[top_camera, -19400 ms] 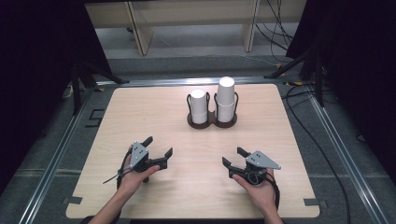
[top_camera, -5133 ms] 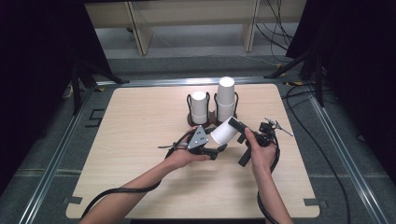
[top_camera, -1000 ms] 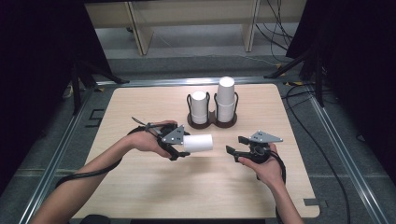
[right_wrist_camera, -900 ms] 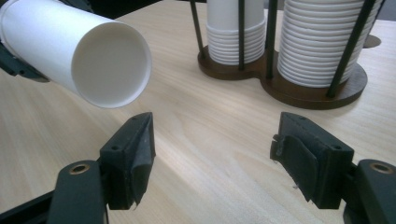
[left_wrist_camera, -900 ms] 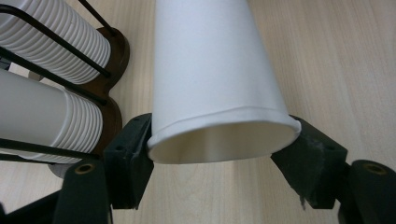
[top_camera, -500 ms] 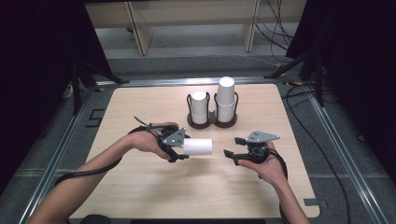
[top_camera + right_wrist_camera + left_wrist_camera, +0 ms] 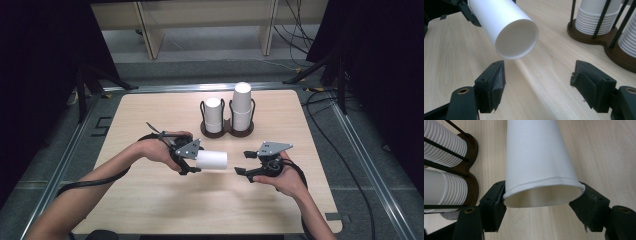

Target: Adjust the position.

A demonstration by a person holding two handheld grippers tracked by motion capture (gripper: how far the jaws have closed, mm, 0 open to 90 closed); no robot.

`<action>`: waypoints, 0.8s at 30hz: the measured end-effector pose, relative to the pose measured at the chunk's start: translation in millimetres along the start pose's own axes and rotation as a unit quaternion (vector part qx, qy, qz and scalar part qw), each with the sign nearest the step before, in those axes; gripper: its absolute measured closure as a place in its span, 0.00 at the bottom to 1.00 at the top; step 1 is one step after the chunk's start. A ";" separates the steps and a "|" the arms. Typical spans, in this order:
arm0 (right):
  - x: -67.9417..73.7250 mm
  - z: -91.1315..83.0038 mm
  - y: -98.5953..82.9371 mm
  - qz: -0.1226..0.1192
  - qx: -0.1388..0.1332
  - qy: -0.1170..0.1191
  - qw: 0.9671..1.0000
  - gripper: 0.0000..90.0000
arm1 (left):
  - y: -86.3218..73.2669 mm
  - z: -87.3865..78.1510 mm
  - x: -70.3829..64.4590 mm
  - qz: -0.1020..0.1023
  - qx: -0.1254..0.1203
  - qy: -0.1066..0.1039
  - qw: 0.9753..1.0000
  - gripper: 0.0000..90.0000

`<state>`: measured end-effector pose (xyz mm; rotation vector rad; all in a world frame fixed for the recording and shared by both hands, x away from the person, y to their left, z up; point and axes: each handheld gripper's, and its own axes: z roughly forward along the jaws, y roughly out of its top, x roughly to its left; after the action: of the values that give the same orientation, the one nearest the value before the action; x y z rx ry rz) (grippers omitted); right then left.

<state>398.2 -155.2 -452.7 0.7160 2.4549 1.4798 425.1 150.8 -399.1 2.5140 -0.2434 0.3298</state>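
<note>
A white paper cup lies on its side just above the table, and my left gripper is shut on its rim end. In the left gripper view the cup points away, its open mouth squeezed between the pads. My right gripper stands open a short way to the cup's right, facing its base. Seen in the right gripper view, the cup hangs above and beyond the open right gripper, touching neither jaw.
A dark wooden two-post cup holder stands behind the grippers at mid-table, with a short stack and a taller stack of white cups. The holder lies to the right in the right gripper view.
The left gripper and its cup have drifted slightly toward the near edge. The right gripper has edged a little left, closer to the cup's base.
</note>
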 end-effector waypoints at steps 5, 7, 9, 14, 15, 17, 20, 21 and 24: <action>0.2 2.0 0.0 -0.009 0.009 0.009 1.000 0.30 | 1.5 0.2 -1.3 0.004 0.004 -0.008 1.000 0.34; 1.6 1.8 0.5 -0.002 0.014 0.016 1.000 0.30 | 2.3 0.0 -1.0 0.006 0.007 -0.010 1.000 0.34; 1.7 2.2 1.3 -0.011 0.014 0.017 1.000 0.30 | 2.9 0.0 -0.9 0.009 0.011 -0.011 1.000 0.34; 3.2 3.2 2.6 -0.009 0.027 0.023 0.999 0.30 | 5.7 -0.4 -0.4 0.013 0.023 -0.016 1.000 0.34; 2.5 3.9 3.1 -0.019 0.026 0.024 0.999 0.30 | 6.0 -0.3 -0.4 0.013 0.027 -0.018 0.999 0.34; 3.0 4.4 3.6 -0.017 0.027 0.024 0.999 0.30 | 6.4 0.4 -0.7 0.010 0.031 -0.019 0.999 0.34; 4.2 4.9 4.7 -0.016 0.032 0.026 0.999 0.29 | 7.7 -0.1 -0.3 0.011 0.044 -0.025 0.999 0.34; 3.5 5.3 5.4 -0.022 0.031 0.027 0.999 0.29 | 8.4 -0.3 -0.2 0.011 0.047 -0.027 0.998 0.34; 5.4 6.1 6.9 -0.022 0.035 0.029 0.999 0.29 | 10.9 -0.7 -0.3 0.015 0.057 -0.033 0.998 0.34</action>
<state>398.1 -145.1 -449.2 0.6362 2.5586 1.4251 422.0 142.4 -392.9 2.6396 -0.2966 0.2791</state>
